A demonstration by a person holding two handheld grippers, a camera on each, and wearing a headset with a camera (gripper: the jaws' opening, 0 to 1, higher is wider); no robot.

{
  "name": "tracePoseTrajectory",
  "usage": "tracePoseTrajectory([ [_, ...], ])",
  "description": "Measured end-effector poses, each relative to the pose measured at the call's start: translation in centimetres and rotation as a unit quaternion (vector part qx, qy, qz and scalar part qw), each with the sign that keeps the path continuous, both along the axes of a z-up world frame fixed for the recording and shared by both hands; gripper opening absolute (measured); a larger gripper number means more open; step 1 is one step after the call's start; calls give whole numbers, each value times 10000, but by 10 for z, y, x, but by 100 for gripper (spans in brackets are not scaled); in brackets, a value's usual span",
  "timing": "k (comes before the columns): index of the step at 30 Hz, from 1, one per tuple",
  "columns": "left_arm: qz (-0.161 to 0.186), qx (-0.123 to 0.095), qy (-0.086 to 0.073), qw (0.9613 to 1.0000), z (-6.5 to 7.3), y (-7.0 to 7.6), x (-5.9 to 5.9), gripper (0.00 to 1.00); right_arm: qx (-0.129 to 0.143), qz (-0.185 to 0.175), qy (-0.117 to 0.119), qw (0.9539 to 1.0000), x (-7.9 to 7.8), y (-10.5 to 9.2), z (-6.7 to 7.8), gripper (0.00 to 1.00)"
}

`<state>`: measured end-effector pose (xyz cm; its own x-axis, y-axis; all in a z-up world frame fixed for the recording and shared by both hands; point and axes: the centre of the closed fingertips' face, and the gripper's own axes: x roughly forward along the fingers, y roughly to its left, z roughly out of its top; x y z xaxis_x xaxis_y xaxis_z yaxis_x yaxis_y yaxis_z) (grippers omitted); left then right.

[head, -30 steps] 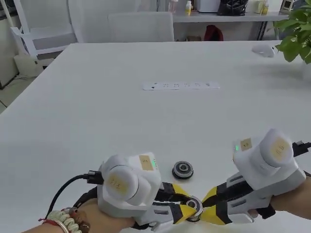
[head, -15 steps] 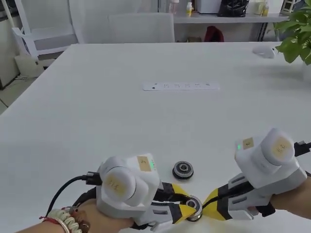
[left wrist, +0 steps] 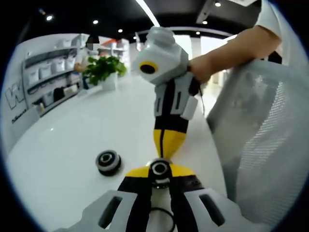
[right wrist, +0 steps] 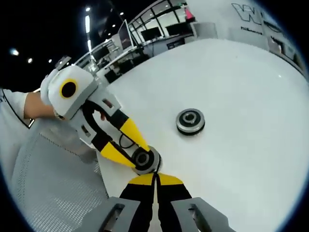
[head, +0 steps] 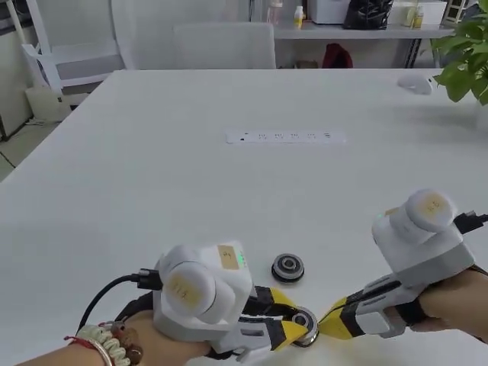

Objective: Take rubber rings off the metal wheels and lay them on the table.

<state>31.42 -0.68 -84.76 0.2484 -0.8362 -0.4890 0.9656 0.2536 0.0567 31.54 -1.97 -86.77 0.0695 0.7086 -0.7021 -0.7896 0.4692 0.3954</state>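
A small metal wheel (head: 306,321) with a dark rubber rim is clamped between the yellow-tipped jaws of my left gripper (head: 303,325), just above the table's near edge. In the left gripper view the wheel (left wrist: 160,168) sits at the jaw tips. My right gripper (head: 326,323) comes in from the right with its jaws shut; its tips (right wrist: 155,175) touch the wheel's rim (right wrist: 145,158). Whether they pinch the rubber ring is hidden. A second wheel (head: 288,267) lies flat on the white table (head: 152,168) just beyond.
A white power strip (head: 284,137) lies mid-table. A green plant (head: 465,61) and a small white object (head: 415,82) sit at the far right. A chair (head: 225,42) stands behind the table. A thin black loop (left wrist: 161,220) lies below my left jaws.
The right gripper's body has tipped upward and slid slightly right while its tips stay at the wheel. The left gripper and both wheels have held still.
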Motion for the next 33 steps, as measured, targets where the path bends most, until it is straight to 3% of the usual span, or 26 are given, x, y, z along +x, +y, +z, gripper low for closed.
tracePoseTrajectory([
  [6, 9, 13, -29, 10000, 0, 0, 1, 14, 390, -456, 484, 9970, 3, -1, 5, 0],
  [7, 8, 13, -25, 10000, 0, 0, 1, 14, 507, -594, 461, 9959, 7, 0, 8, 0],
  [8, 9, 11, -26, 10000, 0, 0, 1, 14, 738, -696, 654, 9927, 7, 2, 16, 0],
  [9, 31, 12, -40, 10000, 0, 0, 2, 14, 752, -652, 812, 9917, 3, 1, 16, 0],
  [10, 29, 8, -32, 10000, 0, 0, 2, 14, 644, -647, 652, 9937, 5, -1, 12, 0],
  [12, 19, 12, -43, 10000, 0, 0, 2, 14, 773, -739, 843, 9907, 3, 1, 15, 0],
  [15, 19, 18, -29, 10000, 0, -1, 2, 14, 797, -743, 867, 9903, 2, 2, 15, 0],
  [33, 77, -12, 5, 10000, -1, 0, 2, 14, 868, -658, 833, 9906, -3, 11, 21, 0],
])
